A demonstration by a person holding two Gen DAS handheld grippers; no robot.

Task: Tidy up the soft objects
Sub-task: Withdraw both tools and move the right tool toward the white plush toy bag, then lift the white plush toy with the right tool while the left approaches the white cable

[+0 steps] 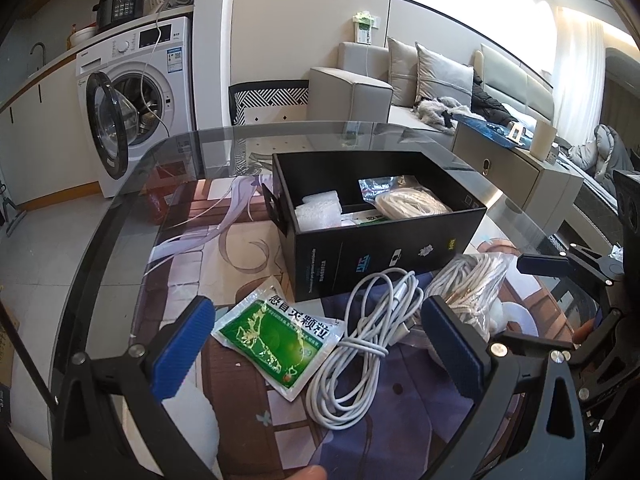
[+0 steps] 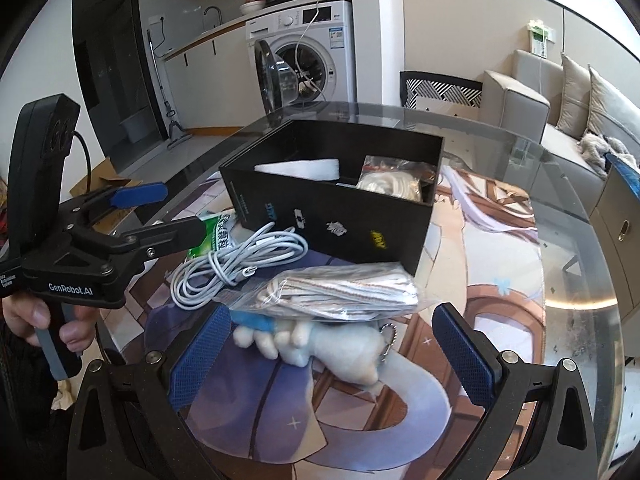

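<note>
Both grippers are gaping empty: left gripper (image 1: 316, 340) framing the green sachet (image 1: 276, 334), lying diagonally; right gripper (image 2: 332, 350) framing the plush toy (image 2: 320, 344), lying left-to-right at lower centre.

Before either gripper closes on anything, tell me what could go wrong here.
1. The coiled white cable lies loose, partly over the green sachet; lifting either may drag the other.
2. The bagged cord rests on the white plush toy, so the right gripper could pinch both.
3. The black box already holds items, so space may be tight.
</note>
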